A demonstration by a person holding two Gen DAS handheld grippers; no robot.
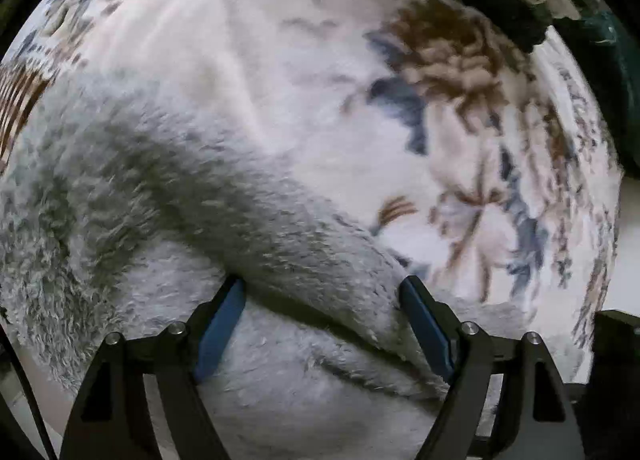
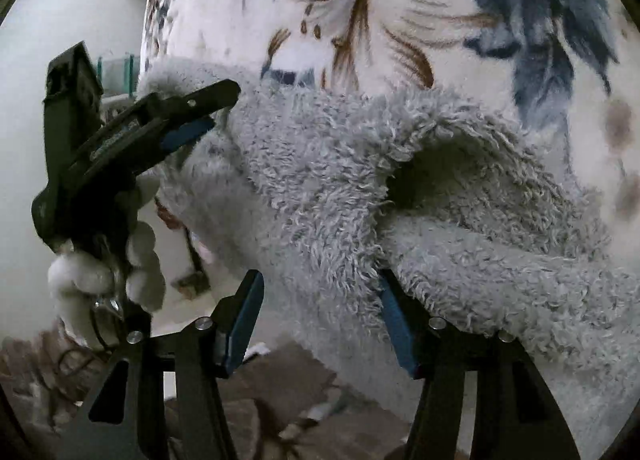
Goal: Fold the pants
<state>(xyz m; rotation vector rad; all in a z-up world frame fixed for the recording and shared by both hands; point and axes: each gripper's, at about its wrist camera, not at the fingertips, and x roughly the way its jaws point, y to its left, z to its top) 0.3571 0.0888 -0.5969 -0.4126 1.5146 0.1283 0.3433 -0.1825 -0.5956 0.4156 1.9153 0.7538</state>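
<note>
Fluffy grey pants (image 1: 168, 187) lie bunched on a floral blanket (image 1: 320, 59). In the left wrist view my left gripper (image 1: 322, 288) points down, and a thick fold of the pants fills the space between its blue pads (image 1: 222, 320). The right wrist view shows the pants (image 2: 320, 179) hanging off the blanket's edge, one leg opening gaping dark at the right. My right gripper (image 2: 320, 280) is shut on a thick bunch of this fabric. At the left, my left gripper (image 2: 222, 107), held by a white-gloved hand (image 2: 136, 260), grips the pants' far corner.
The floral blanket (image 2: 380, 19) covers a bed that fills the background. A dark green object (image 1: 600, 39) stands beyond the bed at the upper right. Below the bed's edge lies a brown patterned rug (image 2: 280, 400) with small items on it.
</note>
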